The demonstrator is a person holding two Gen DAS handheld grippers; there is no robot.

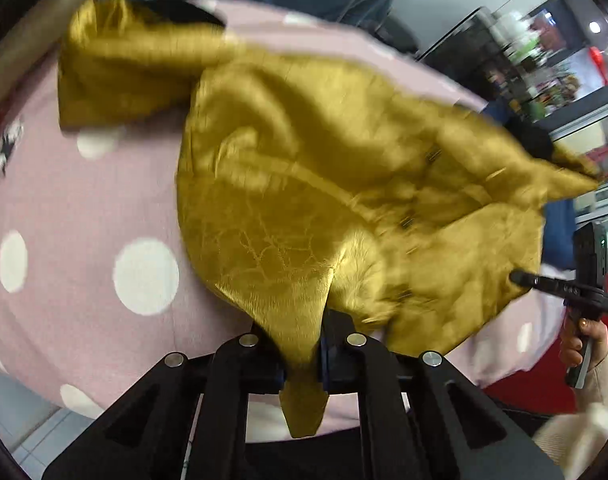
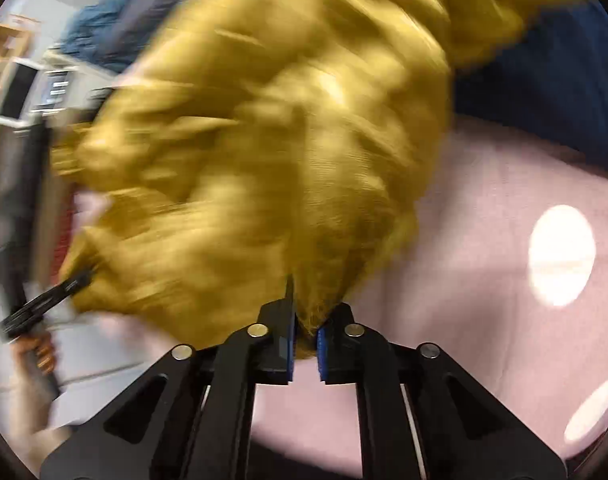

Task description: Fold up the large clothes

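A large mustard-gold garment (image 1: 304, 184) lies crumpled on a pink table cover with white dots (image 1: 83, 208). My left gripper (image 1: 301, 344) is shut on a fold of its near edge, and a tail of cloth hangs down between the fingers. At the right edge of the left wrist view my right gripper (image 1: 520, 278), held by a hand, pinches the garment's right side. In the right wrist view, which is blurred, the right gripper (image 2: 306, 332) is shut on a bunch of the gold garment (image 2: 271, 152). The left gripper (image 2: 79, 278) shows at the far left there, gripping the cloth.
A dark blue cloth (image 2: 544, 80) lies beyond the garment at the far side of the pink cover (image 2: 504, 208). A cardboard tube (image 1: 27, 40) rests at the upper left. Shelves with goods (image 1: 536, 64) stand at the back right, and a red surface (image 1: 532, 392) shows below the table's edge.
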